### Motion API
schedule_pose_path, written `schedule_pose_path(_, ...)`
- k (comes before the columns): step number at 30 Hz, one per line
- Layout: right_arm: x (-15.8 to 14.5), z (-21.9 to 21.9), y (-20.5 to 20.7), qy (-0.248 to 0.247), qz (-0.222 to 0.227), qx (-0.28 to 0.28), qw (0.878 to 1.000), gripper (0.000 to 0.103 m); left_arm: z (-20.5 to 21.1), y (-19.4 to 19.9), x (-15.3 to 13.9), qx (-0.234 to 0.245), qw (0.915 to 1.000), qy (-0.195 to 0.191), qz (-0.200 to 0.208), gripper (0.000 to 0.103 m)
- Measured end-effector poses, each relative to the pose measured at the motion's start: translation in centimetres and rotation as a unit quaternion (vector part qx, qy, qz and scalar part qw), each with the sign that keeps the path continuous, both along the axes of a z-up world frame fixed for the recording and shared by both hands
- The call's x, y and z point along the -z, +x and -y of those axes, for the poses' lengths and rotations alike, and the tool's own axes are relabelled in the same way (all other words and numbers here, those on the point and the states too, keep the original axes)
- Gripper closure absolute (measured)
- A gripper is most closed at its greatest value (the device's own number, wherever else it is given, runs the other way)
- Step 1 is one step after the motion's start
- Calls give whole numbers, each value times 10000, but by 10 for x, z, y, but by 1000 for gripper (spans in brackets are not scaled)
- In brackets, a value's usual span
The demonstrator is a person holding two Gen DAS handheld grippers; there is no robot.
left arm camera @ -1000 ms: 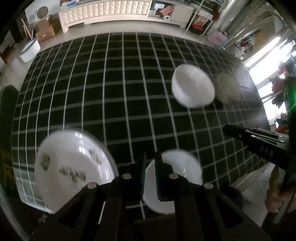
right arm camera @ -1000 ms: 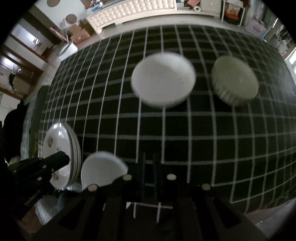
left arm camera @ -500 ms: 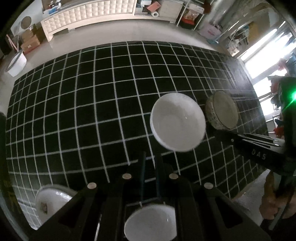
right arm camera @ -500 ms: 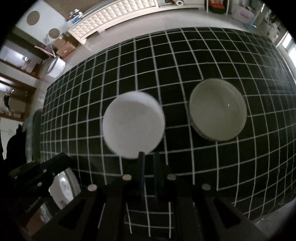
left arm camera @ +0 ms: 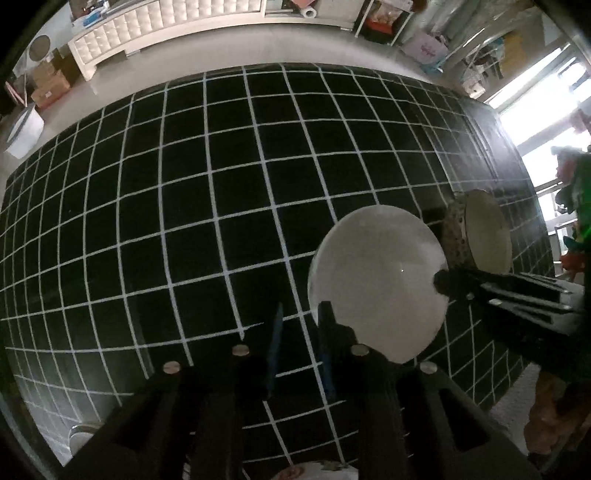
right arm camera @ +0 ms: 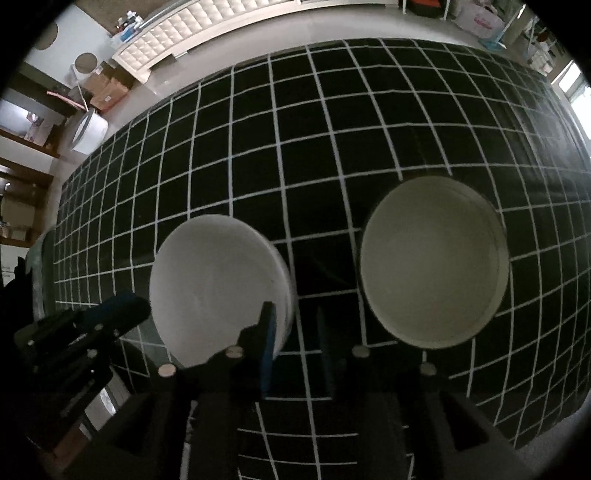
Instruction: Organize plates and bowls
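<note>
A plain white bowl (left arm camera: pixel 376 280) (right arm camera: pixel 218 284) sits on the black checked tablecloth (left arm camera: pixel 221 206). A speckled beige bowl (left arm camera: pixel 480 232) (right arm camera: pixel 432 262) sits to its right. My left gripper (left arm camera: pixel 299 325) is slightly open and empty, its right finger at the white bowl's near-left rim. My right gripper (right arm camera: pixel 293 325) is slightly open and empty, between the two bowls, its left finger over the white bowl's near-right rim. The right gripper's tip (left arm camera: pixel 454 286) shows at the white bowl's right edge in the left wrist view.
A floral plate's rim (left arm camera: pixel 314 472) peeks at the bottom of the left wrist view. The table's near edge (right arm camera: pixel 535 424) runs close below. A white tufted bench (left arm camera: pixel 166 29) and boxes stand on the floor beyond the far edge.
Both grippers moved forward and closer to the white bowl, which now looks larger. The floral plates and small white bowl dropped out of view. Both jaws opened slightly.
</note>
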State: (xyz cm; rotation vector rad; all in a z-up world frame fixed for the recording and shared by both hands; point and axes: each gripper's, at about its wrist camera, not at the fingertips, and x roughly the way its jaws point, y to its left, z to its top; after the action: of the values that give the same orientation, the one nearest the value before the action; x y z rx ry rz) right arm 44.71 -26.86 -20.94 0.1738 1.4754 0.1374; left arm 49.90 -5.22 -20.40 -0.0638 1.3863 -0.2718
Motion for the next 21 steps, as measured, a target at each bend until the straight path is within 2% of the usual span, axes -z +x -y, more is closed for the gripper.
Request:
schedule_pose_path(5, 7, -5, 7, -9, -32, -25, 10000, 75, 4, 3, 1, 45, 10000, -8, 17, 85)
schedule_pose_path(10, 9, -13, 12, -125, 24, -69, 9999, 75, 15, 8, 8, 167, 9997, 192, 28, 86)
schedule_pose_path(15, 13, -16, 6, -218, 11, -136, 9997, 75, 33, 6, 18, 361, 9989, 309, -31, 95)
schedule_pose_path(18, 16, -20, 1, -226, -11, -224, 9995, 79, 47, 6, 23, 489, 9975, 504, 38, 95)
schedule_pose_path(21, 16, -26, -6, -374, 20, -351, 9987, 79, 46, 0, 24, 479, 9977, 474, -60, 95)
